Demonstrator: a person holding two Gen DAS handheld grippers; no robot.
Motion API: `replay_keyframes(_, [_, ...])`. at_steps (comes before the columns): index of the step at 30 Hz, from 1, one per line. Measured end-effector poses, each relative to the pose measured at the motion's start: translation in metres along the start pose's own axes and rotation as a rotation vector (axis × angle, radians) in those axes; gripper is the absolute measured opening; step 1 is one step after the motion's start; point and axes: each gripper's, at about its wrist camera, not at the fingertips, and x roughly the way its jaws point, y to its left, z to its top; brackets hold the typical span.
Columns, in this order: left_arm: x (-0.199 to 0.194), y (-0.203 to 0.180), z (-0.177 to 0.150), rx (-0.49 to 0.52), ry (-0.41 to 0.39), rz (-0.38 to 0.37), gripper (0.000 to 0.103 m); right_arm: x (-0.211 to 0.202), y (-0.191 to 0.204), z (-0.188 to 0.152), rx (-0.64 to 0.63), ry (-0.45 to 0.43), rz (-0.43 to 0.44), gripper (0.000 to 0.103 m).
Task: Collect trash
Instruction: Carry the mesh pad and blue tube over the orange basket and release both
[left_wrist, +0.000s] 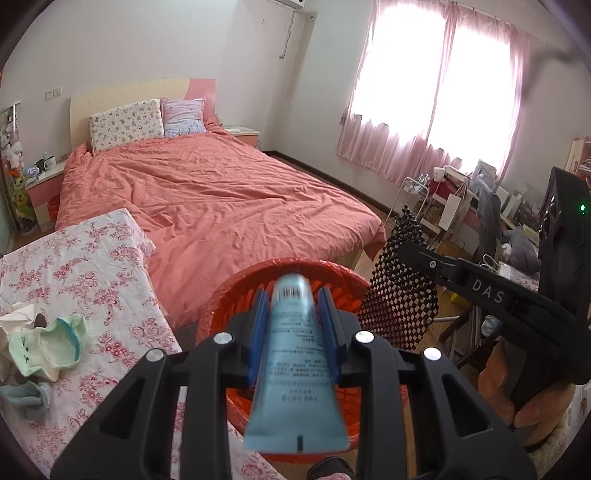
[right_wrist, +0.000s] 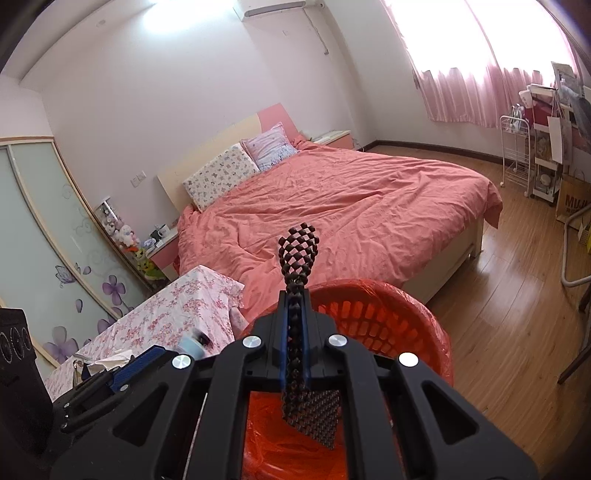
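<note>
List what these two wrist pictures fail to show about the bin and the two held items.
- Red bin: inside and bottom hidden in both views by the gripper bodies and held items.
- Blue tube in the left gripper: print motion-blurred in the left view; the right view shows only its tip.
- Black mesh mat in the right gripper: its lower end is hidden behind the gripper in the right view.

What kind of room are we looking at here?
A lived-in bedroom, most likely in a home: a double bed with a salmon quilt and two pillows, pink curtains over the window, and stuffed toys beside the nightstand.
</note>
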Motion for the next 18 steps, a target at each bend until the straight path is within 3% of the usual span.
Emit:
replay_keyframes(2, [0.007,0.006,-0.002,-0.001,0.012,0.013,0.04,0.007,-0.001,-0.003,0.001,0.018,-0.004,0.011])
replay_keyframes(4, [0.012,0.014,-0.003,-0.011,0.019,0.035,0.046,0.014,-0.002,-0.006,0.002,0.042,-0.012,0.027])
replay_keyframes(5, [0.013,0.017,-0.004,-0.017,0.021,0.044,0.047,0.015,-0.004,-0.007,0.002,0.049,-0.01,0.041])
replay_keyframes(6, [0.012,0.023,-0.006,-0.03,0.025,0.046,0.048,0.016,-0.003,-0.01,-0.003,0.055,-0.01,0.046])
replay_keyframes(11, [-0.002,0.047,-0.013,-0.061,0.031,0.104,0.057,0.012,0.003,-0.017,-0.031,0.073,-0.028,0.048])
replay_keyframes(18, [-0.052,0.092,-0.035,-0.097,0.012,0.229,0.067,0.001,0.031,-0.021,-0.098,0.068,-0.036,0.053])
